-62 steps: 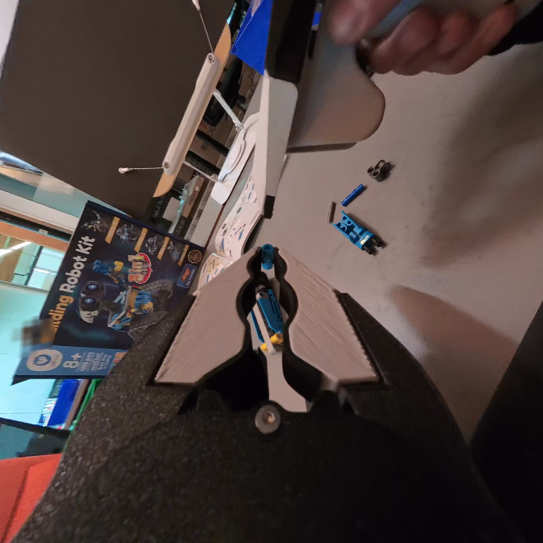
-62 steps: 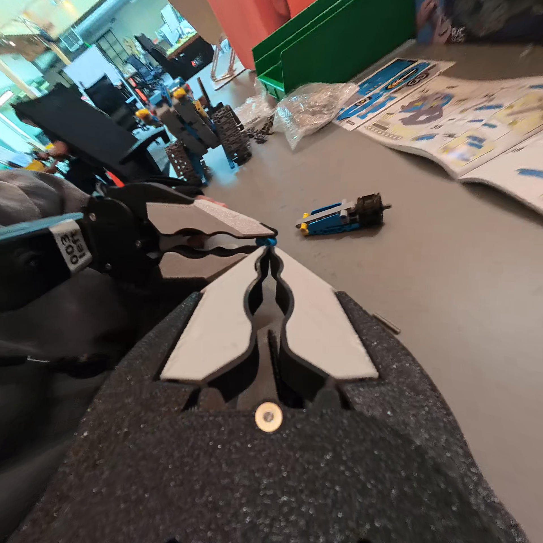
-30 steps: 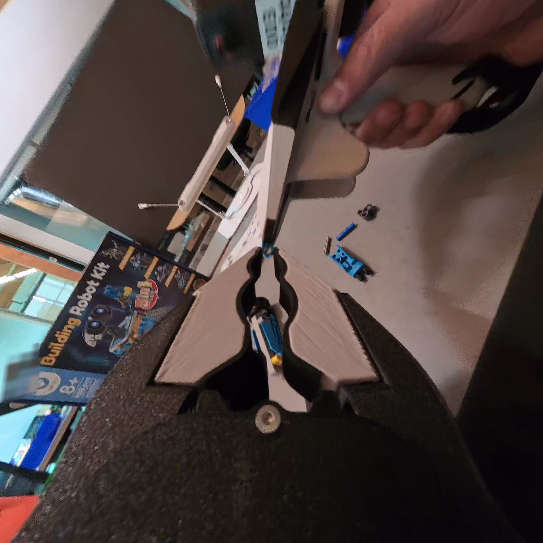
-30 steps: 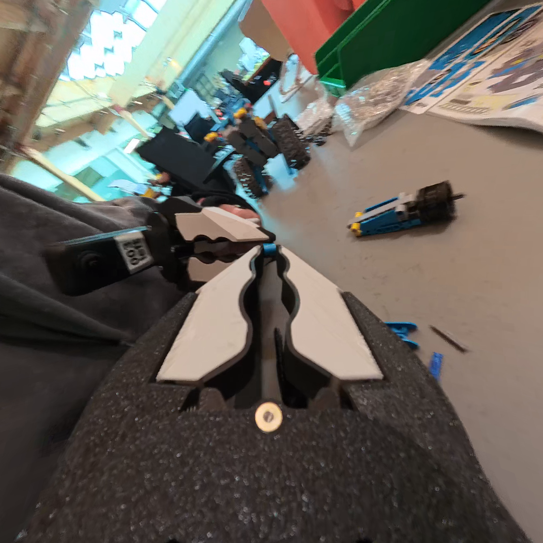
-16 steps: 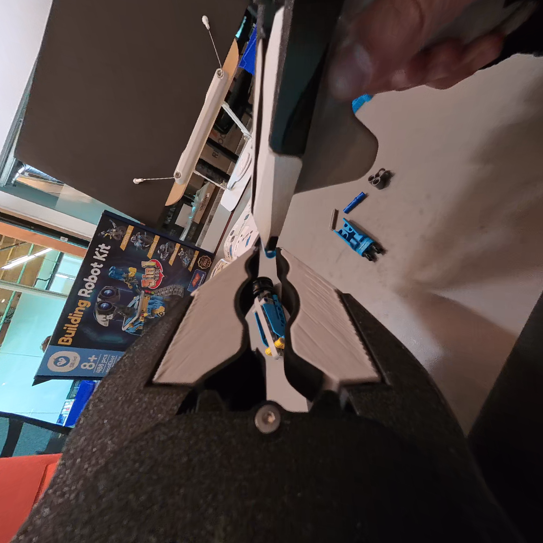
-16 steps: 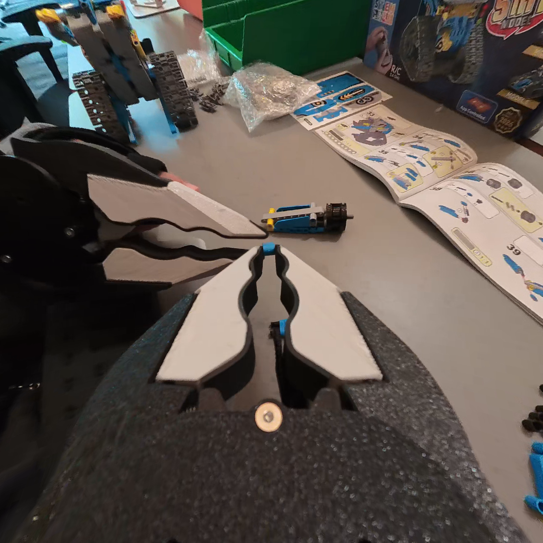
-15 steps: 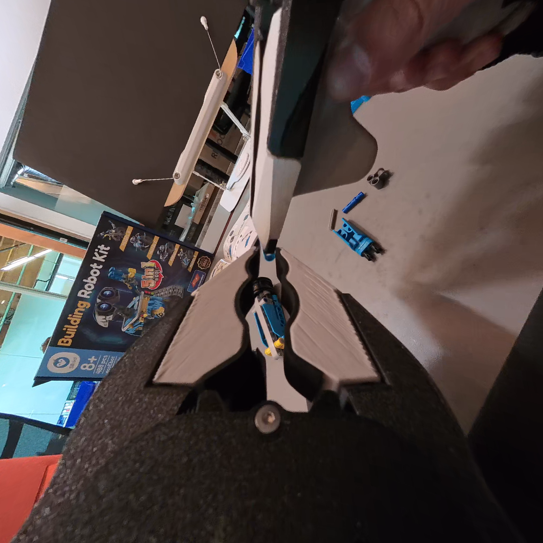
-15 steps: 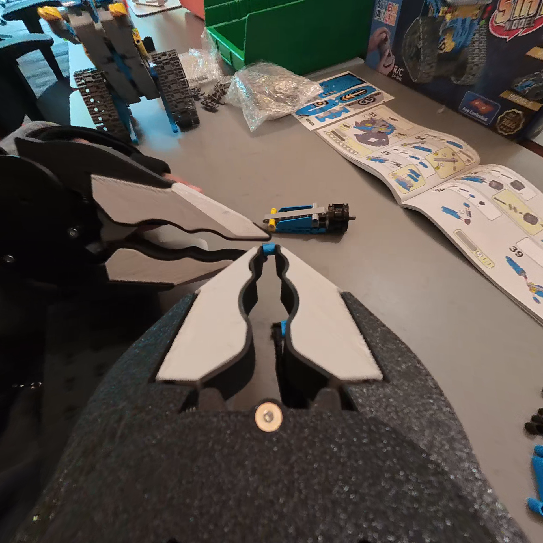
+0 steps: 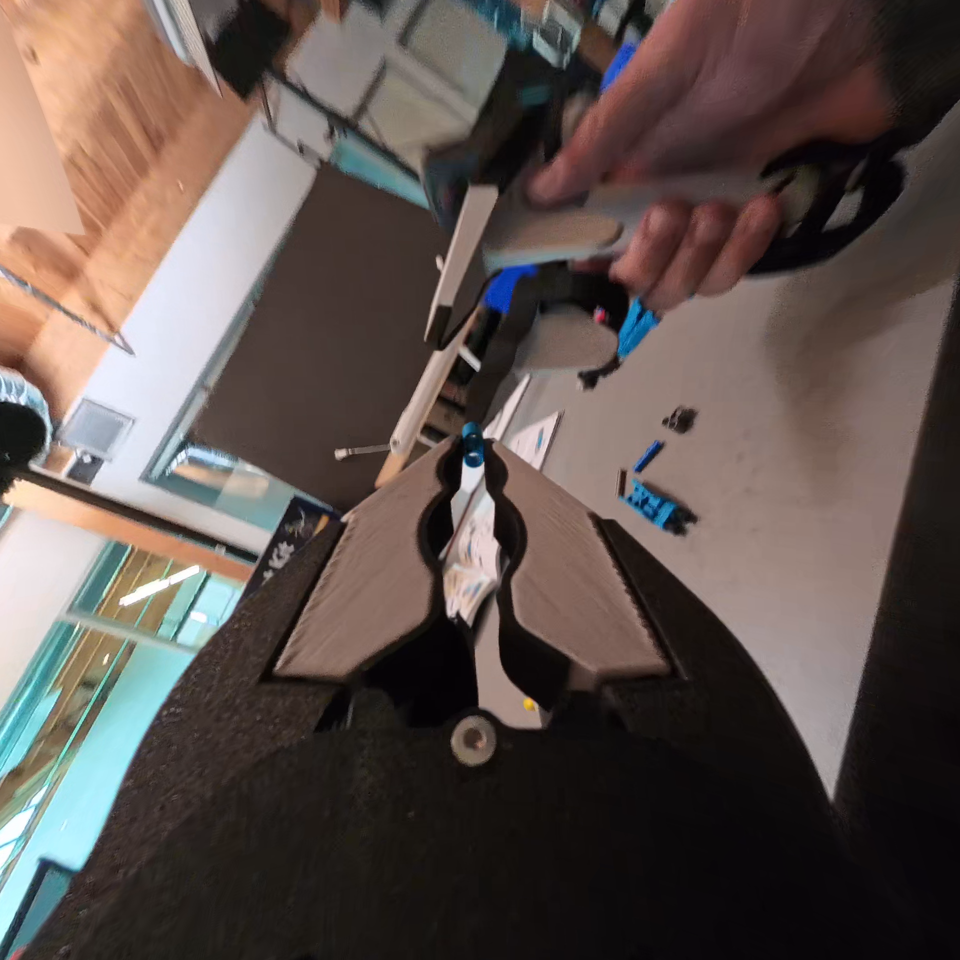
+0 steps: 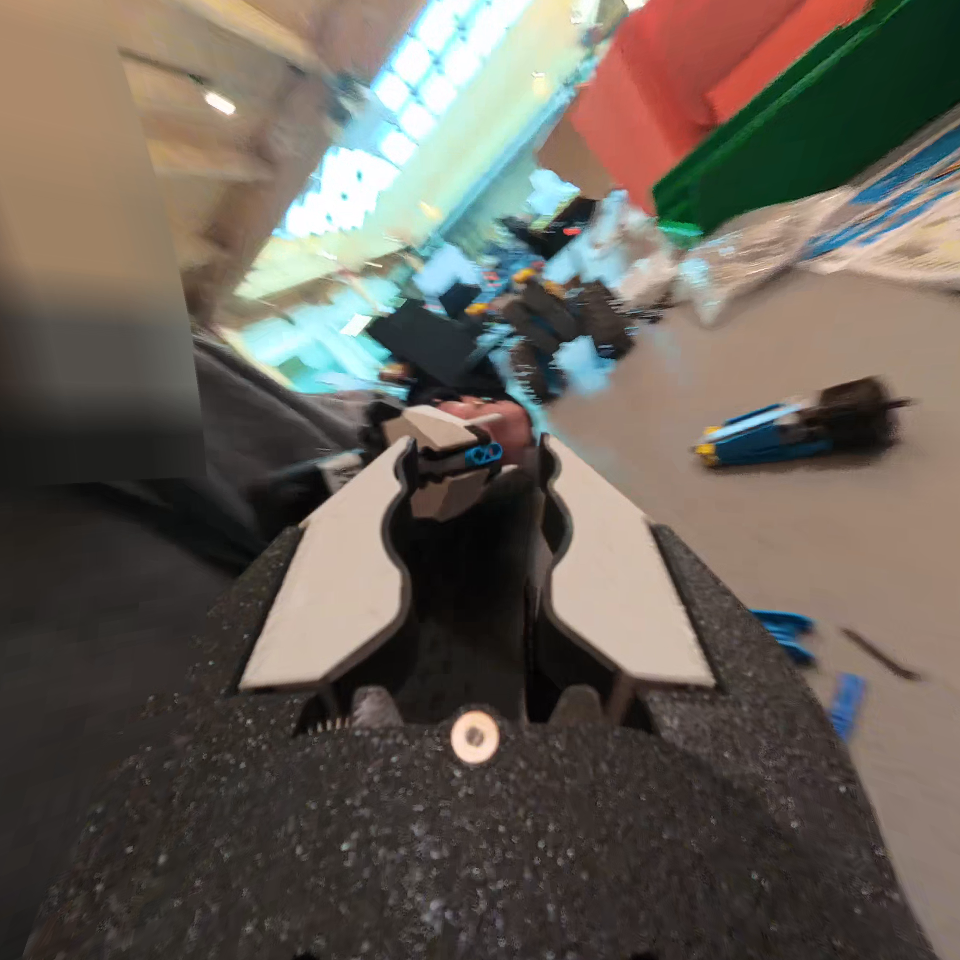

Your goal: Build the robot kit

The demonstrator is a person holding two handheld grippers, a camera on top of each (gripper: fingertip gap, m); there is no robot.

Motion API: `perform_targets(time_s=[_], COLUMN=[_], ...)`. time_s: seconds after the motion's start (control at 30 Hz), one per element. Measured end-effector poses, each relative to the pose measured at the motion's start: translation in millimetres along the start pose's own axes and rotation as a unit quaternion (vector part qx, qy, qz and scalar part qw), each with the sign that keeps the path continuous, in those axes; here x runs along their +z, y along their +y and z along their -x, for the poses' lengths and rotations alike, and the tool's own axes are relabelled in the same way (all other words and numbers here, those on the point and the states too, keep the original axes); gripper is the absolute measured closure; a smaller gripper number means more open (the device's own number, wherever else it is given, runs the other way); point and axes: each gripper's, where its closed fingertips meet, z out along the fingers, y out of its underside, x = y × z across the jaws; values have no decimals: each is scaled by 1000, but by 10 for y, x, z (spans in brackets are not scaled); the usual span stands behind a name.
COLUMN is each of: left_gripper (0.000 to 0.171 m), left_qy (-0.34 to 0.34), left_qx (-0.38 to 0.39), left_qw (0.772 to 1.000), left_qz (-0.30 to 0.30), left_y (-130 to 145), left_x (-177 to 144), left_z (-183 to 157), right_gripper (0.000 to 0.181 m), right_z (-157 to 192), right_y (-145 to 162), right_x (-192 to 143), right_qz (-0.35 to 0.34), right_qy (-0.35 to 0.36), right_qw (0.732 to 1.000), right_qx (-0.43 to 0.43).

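My left gripper [image 9: 471, 440] is shut on a small blue connector piece [image 9: 472, 452] pinched at its fingertips, held above the grey table [image 9: 779, 467]. My right gripper [image 10: 475, 449] is open and empty, its fingers apart on either side of the left gripper [image 10: 441, 467], which shows just beyond with the blue connector piece [image 10: 483, 453] in its tips. In the left wrist view the right gripper [image 9: 462, 270] is blurred, held by a hand [image 9: 701, 130] up and away from the piece.
A blue and black assembly [image 10: 800, 426] lies on the table. Loose parts lie nearby: a blue block [image 9: 654, 506], a blue pin [image 9: 648, 456], a black connector [image 9: 680, 418]. A green bin [image 10: 831, 114], a tracked model [image 10: 561, 317] and an instruction booklet [image 9: 530, 441] stand farther off. Both grippers' tips are close together, under 4 cm apart. Between my right fingertips and the blue block [image 9: 654, 506] there is roughly 11 cm.
My right gripper has opened, let go of the blue connector piece and drawn back from it. The left gripper keeps hold of the piece. Both views have swung and blurred.
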Motion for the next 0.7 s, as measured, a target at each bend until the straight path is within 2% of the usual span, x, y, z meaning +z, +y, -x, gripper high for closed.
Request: perform_targets(time_s=[0.07,0.13,0.2,0.33,0.43,0.5,0.57,0.6,0.7], left_gripper=[165,165,165,165,165,165,165,165,164], left_qy=[0,-2,7,18,20,24,25,25,24], left_qx=[3,1,-14,-36,-40,-43,-42,-42,-42], left_qw=[999,999,998,997,996,995,995,996,997], left_qz=[-36,-43,-54,-71,-77,-87,-86,-81,-52], left_y=[-125,-151,-172,-214,-229,-258,-255,-239,-153], left_x=[-54,-72,-89,-119,-126,-141,-136,-125,-67], left_z=[-9,0,-4,3,3,-4,-14,-21,-49], right_gripper=[137,145,155,165,165,151,157,165,166], right_z=[141,215,229,262,263,237,276,303,213], right_y=[65,213,308,231,231,261,275,272,266], right_x=[35,126,172,142,145,172,184,181,175], right_qz=[13,57,86,64,62,69,74,74,78], right_qy=[-69,-87,-81,-91,-89,-81,-92,-98,-53], right_qw=[997,994,993,994,994,994,993,992,995], right_qx=[43,36,15,16,17,18,20,18,-5])
